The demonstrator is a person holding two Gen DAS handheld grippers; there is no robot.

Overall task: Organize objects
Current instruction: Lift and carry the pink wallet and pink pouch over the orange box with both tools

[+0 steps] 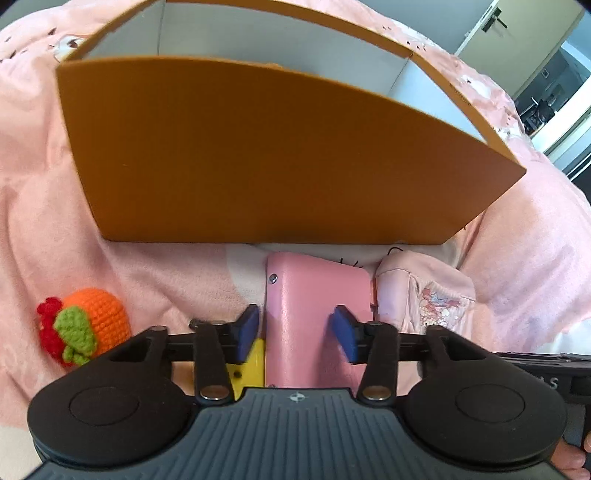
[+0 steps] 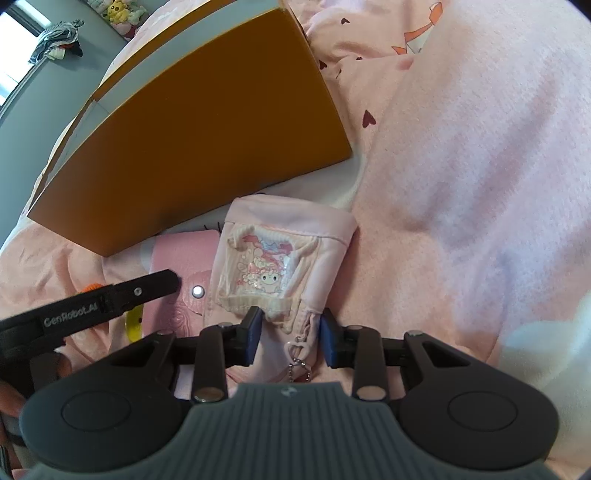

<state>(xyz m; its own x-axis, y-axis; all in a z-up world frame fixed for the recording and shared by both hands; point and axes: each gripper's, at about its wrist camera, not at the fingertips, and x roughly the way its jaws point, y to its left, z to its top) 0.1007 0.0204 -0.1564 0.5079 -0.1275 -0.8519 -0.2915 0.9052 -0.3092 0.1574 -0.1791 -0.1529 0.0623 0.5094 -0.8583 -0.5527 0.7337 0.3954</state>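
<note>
A: Far left on the bed (image 1: 44, 206)?
B: Crocheted orange toy (image 1: 85, 325); beside it, left tool (image 1: 295, 328) spread wide over pink wallet (image 1: 314, 306), pads clear of it. Yellow piece (image 1: 253, 363) tucked under wallet's left edge.
A: Further right?
B: Pink pouch (image 2: 280, 266) with cartoon print, right tool (image 2: 290, 332) narrowed astride its lower end; grip unclear. "GenRobot.AI" legible on the left tool's arm. Orange box (image 1: 258, 155) behind everything.

A bedroom in a home.
A soft pink blanket (image 2: 461, 155) printed with small hearts covers the whole surface; plush toys (image 2: 118, 11) sit far left by a window, clothes (image 2: 59, 40) hang beside them, and a door (image 1: 491, 26) stands far right.
</note>
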